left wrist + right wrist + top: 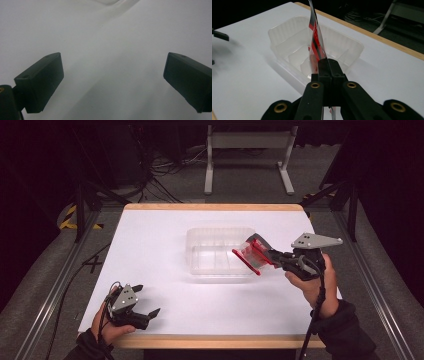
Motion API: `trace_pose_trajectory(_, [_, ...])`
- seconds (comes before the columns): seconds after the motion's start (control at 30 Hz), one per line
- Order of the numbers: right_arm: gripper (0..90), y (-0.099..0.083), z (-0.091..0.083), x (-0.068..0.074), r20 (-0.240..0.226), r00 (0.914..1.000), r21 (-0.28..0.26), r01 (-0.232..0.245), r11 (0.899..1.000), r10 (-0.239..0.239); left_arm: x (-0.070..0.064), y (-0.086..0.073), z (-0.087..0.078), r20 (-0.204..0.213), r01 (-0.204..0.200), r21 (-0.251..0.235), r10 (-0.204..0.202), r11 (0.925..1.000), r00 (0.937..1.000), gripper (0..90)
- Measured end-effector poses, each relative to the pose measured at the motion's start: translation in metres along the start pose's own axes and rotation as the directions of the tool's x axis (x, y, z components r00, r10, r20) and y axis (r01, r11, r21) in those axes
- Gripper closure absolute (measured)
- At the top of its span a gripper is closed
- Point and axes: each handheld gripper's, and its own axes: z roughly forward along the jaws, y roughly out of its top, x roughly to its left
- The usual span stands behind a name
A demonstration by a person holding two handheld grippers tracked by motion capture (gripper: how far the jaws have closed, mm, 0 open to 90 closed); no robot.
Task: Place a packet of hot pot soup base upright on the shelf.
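Two grippers are working over a white table (pixel 165 245) edged in pale wood, standing on grey carpet in a dark room. Beyond the far edge, cables (pixel 160 175) are trailing across the floor beside a white metal frame (pixel 248 155), and metal rails are running along both sides of the table.

At the right, the right gripper (pixel 270 256) is pinching a thin red-and-clear packet (pixel 252 256), its jaws pressed tightly together on the packet's near edge. The packet is hanging tilted in the air over the right end of a clear plastic tray (pixel 210 237), which is sitting slightly past the table's middle, toward the far side. In the right gripper view the packet (pixel 315 37) is standing edge-on above the closed gripper (pixel 328 65), with the tray (pixel 287 30) and its ribbed walls and inner dividers lying just behind it. Whether the packet is touching the tray's rim is hard to tell.

At the near left corner, the left gripper (pixel 145 301) is resting low by the table's front edge, well apart from the tray, its jaws spread wide with nothing between them. In the left gripper view the gripper (pixel 112 75) is facing bare white surface.

Open tabletop is lying all around the tray, widest on the left and toward the near edge.
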Motion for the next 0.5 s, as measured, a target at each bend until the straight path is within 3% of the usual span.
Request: trace_pose_trajectory(0.5, [90.0, 0.03, 0.03, -0.014, 0.046, 0.9971, 0.04, -0.062, 0.997, 0.06, -0.002, 0.001, 0.003, 0.009, -0.014, 0.012, 0.013, 0.9998, 0.9999, 3.6])
